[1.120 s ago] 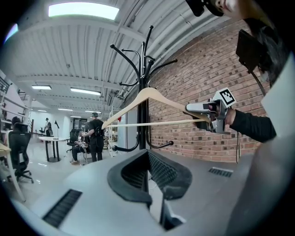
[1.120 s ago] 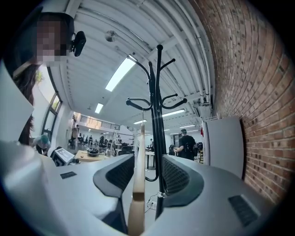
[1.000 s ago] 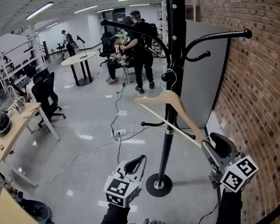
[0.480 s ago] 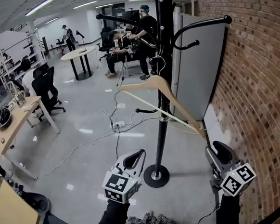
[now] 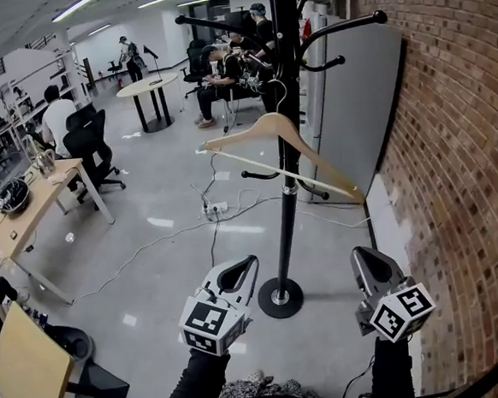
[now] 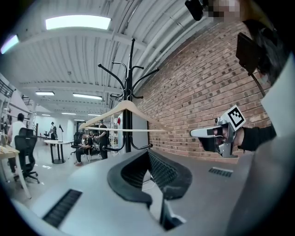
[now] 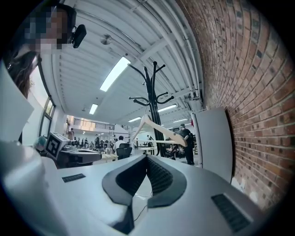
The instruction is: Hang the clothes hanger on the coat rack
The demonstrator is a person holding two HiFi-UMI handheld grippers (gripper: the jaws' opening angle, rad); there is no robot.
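Observation:
A light wooden clothes hanger [image 5: 271, 128] hangs by its wire hook from an arm of the black coat rack [image 5: 286, 79], tilted down to the right. It also shows in the left gripper view as the hanger [image 6: 125, 107] and in the right gripper view as the hanger [image 7: 158, 129]. Both grippers are low and well short of the rack. My left gripper [image 5: 247, 266] is shut and empty, jaws meeting [image 6: 148, 154]. My right gripper [image 5: 362, 259] is closing to shut, with nothing between its jaws [image 7: 147, 157].
A brick wall [image 5: 458, 134] runs along the right, with a grey panel [image 5: 353, 108] behind the rack. The rack's round base [image 5: 280, 297] sits on the floor between the grippers. Cables and a power strip [image 5: 213, 210] lie beyond. A desk [image 5: 27, 211], chairs and people are at left and back.
The right gripper has drawn back and down from the hanger's right end, and its jaws went from open to shut. The left gripper also drew back. The hanger stays on the rack.

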